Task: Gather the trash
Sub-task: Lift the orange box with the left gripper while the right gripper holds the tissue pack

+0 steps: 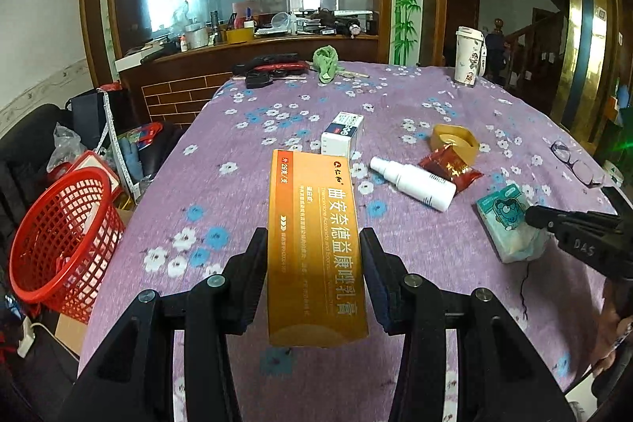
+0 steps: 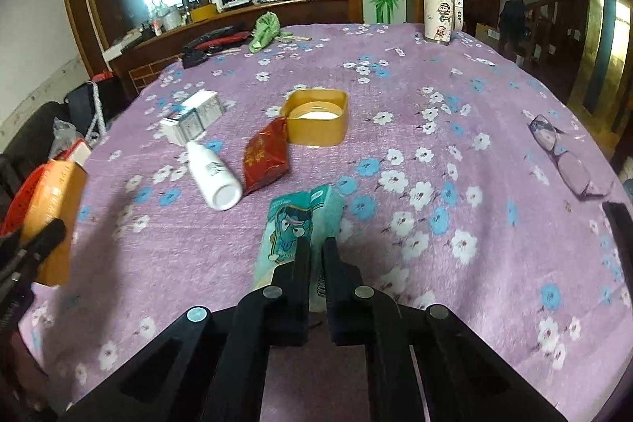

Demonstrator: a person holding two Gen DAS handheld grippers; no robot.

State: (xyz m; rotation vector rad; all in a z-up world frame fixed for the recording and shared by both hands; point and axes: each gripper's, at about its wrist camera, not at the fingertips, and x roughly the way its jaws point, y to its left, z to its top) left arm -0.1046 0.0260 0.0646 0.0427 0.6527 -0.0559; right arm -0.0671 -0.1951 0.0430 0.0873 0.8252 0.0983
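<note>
Now carrying: left gripper [image 1: 314,244] clamped on orange medicine box [image 1: 314,244], lifted off the table [image 1: 221,129]. Swing level toward red basket [image 1: 59,236], release only above its mouth. Right gripper [image 2: 316,252] seemingly pinching tissue pack [image 2: 292,224], still on cloth.

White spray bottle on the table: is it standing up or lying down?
Lying down. The spray bottle rests on its side on the purple cloth, its flat base facing the right wrist camera, next to the red packet.
</note>
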